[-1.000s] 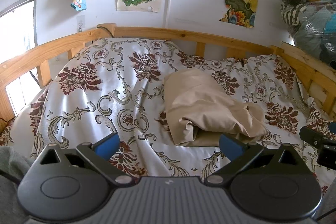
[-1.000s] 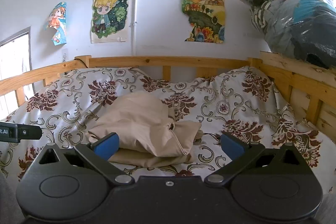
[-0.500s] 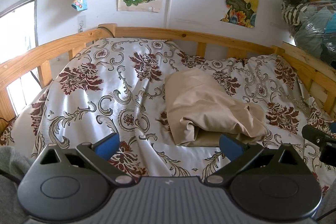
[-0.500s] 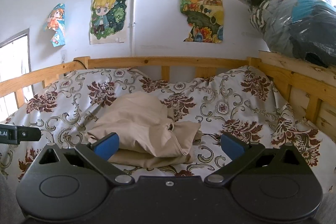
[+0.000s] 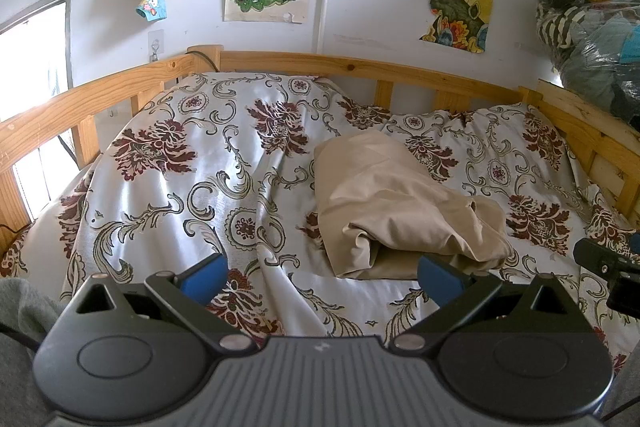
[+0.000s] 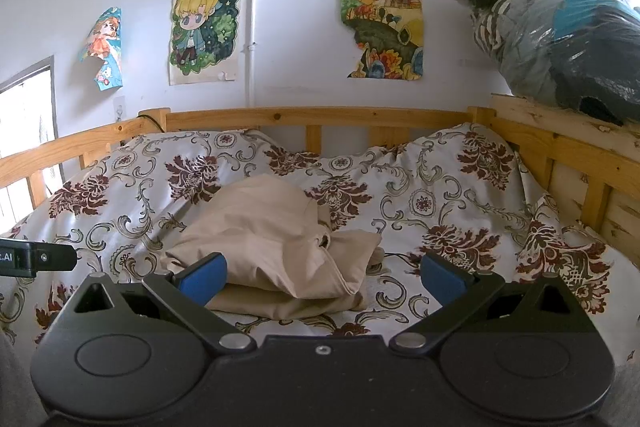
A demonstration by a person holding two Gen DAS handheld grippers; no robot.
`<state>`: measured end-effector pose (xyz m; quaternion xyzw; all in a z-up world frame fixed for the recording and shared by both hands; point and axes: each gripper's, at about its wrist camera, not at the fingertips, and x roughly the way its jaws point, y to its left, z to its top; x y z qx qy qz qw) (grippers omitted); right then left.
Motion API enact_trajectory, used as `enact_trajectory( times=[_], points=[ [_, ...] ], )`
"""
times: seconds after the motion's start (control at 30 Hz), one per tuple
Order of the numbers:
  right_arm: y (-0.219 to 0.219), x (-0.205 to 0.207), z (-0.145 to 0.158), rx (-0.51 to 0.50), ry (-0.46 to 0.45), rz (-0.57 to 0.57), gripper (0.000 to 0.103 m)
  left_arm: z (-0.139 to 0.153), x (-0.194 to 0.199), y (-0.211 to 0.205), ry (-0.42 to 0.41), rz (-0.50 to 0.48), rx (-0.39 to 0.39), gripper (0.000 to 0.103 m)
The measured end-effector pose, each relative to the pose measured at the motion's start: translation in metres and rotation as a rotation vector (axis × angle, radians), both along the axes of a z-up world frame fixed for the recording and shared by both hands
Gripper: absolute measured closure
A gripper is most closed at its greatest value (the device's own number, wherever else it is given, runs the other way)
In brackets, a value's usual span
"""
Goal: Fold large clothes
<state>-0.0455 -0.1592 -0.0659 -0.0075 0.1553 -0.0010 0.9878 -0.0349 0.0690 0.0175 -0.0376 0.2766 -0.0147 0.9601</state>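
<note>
Lying bunched on the middle of the bed, the beige garment (image 5: 396, 203) is a loose heap of overlapping layers, its near edge doubled under and one corner trailing toward the right side. In the right wrist view the same garment (image 6: 276, 243) sits just ahead of the left blue pad, with a small dark opening showing at the crease where two layers meet.

The left claw (image 5: 320, 275) is spread wide and holds nothing; the right claw (image 6: 322, 277) is likewise wide and empty, both hovering above the near end of the bed.

The main risk, as I judge it, is pinching several layers at once: with the cloth piled on itself, a pad closing on the near edge could catch the underlying fold too, so lifting would drag the whole bundle instead of opening it. A claw that dips too low could also snag the floral bedspread (image 5: 208, 187), which is itself wrinkled and ridged right beside the garment. If the two claws grab unmatched corners, the cloth would twist rather than spread flat.

Readable writing is scarce: the side of the left gripper body (image 6: 28, 259) seen from the right wrist shows the letters "AI" after a cut-off mark. The wall drawings (image 6: 204, 27) carry no legible text.
</note>
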Motion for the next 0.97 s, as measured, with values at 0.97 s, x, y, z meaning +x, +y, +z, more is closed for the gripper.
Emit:
enact_trajectory(
  times=[0.97],
  points=[
    [0.000,0.000,0.001,0.002,0.003,-0.001,0.001,0.006,-0.006,-0.003,-0.008,-0.038,0.038,0.001]
  ],
)
